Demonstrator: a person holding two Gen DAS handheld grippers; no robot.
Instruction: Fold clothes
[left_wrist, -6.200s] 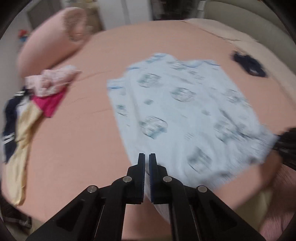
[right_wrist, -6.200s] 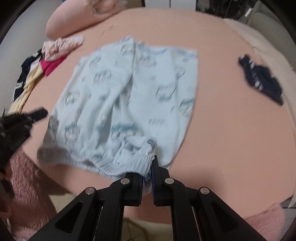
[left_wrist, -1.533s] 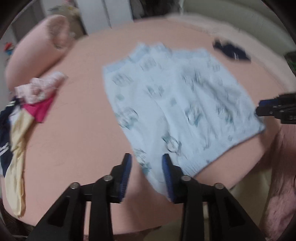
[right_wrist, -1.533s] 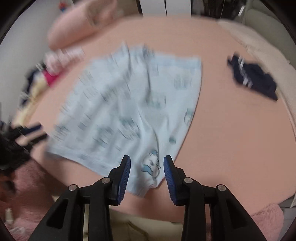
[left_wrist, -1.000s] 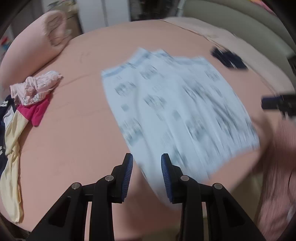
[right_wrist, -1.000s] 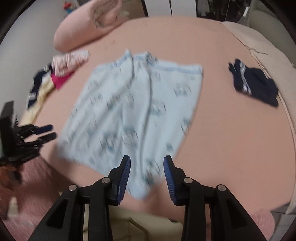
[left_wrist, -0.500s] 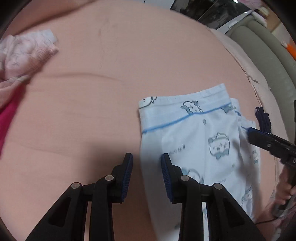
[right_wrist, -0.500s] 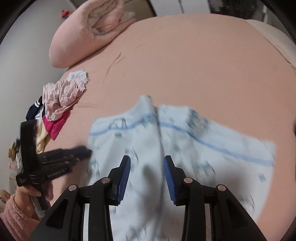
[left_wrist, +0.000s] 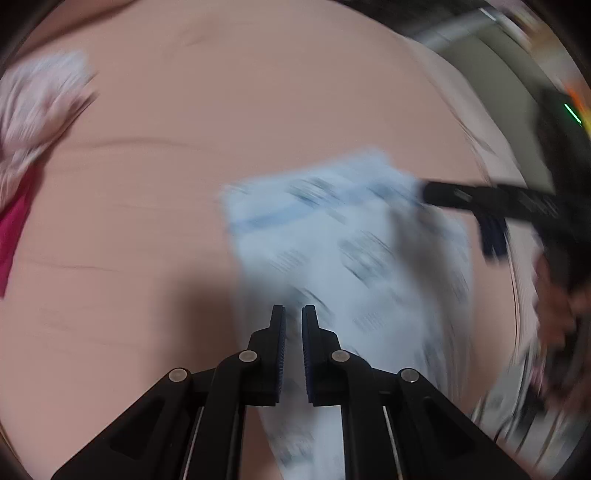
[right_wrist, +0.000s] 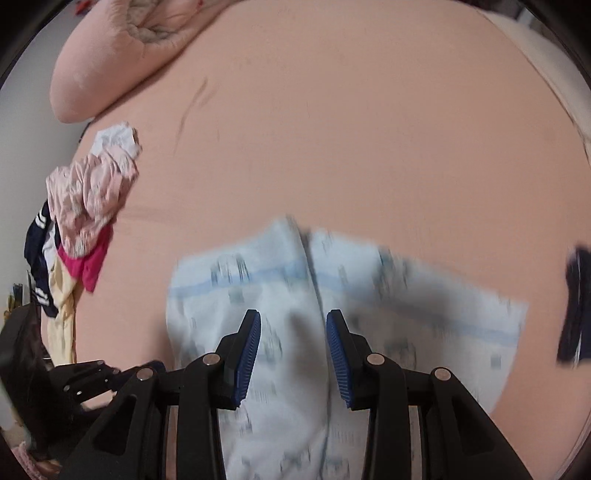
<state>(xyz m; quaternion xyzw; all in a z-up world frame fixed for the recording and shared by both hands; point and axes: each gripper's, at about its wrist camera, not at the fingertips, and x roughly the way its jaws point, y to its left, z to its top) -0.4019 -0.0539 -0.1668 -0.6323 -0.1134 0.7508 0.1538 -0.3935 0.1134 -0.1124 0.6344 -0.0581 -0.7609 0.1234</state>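
Looking across our peach bed sheet (right_wrist: 369, 129), we see the crumpled clothes pile (right_wrist: 88, 206) at nine o'clock, with the pink bolster (right_wrist: 122, 48) at eleven. Our left gripper (left_wrist: 293, 325) is closing its jaws, now nearly together, over the left edge of the pale blue printed shorts (left_wrist: 332, 240); blur hides whether cloth is pinched. At six o'clock, our right gripper (right_wrist: 293, 332) hovers with jaws apart above the shorts' centre seam, gripping nothing. A dark garment (right_wrist: 574, 306) lies at three o'clock.
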